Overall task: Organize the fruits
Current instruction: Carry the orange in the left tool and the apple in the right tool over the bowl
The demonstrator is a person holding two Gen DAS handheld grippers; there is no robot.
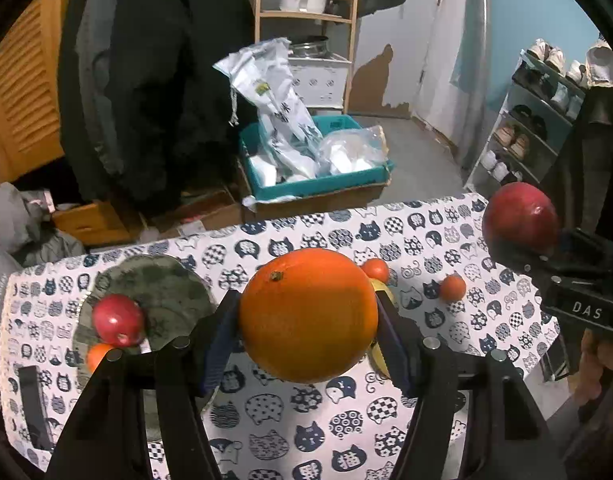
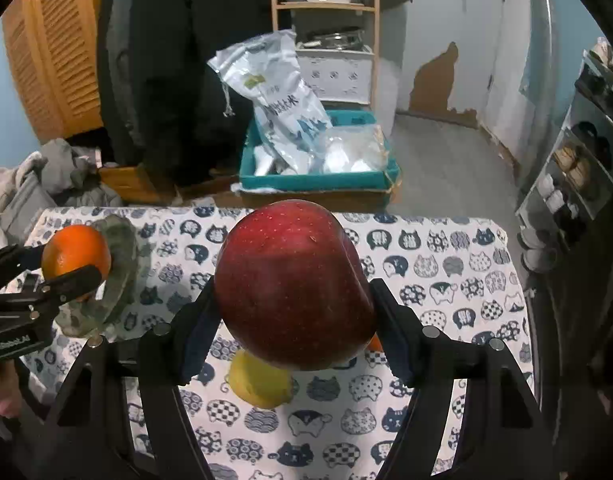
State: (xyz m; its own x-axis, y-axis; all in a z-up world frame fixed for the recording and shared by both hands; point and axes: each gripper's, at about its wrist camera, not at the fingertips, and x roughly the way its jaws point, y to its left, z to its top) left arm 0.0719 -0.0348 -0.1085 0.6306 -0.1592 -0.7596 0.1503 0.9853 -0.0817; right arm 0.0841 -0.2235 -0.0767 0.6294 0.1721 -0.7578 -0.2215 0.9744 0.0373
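Note:
My left gripper [image 1: 308, 316] is shut on a large orange [image 1: 308, 314] and holds it above the cat-print tablecloth [image 1: 426, 248]. My right gripper [image 2: 294, 312] is shut on a big red apple [image 2: 292, 284], also lifted off the table. Each gripper shows in the other's view, the apple [image 1: 520, 218] at the right and the orange [image 2: 75, 254] at the left. A grey-green plate [image 1: 162, 292] on the left carries a small red apple [image 1: 117, 320] and a small orange fruit [image 1: 97, 356]. A yellow lemon [image 2: 258, 382] lies on the cloth under the held apple.
Two small tangerines [image 1: 375, 270] [image 1: 452, 287] lie on the cloth right of centre. Beyond the table's far edge stand a teal box [image 1: 318, 184] with bags, a wooden shelf [image 1: 306, 16] and dark coats [image 1: 154, 80]. A shoe rack [image 1: 538, 120] is at the right.

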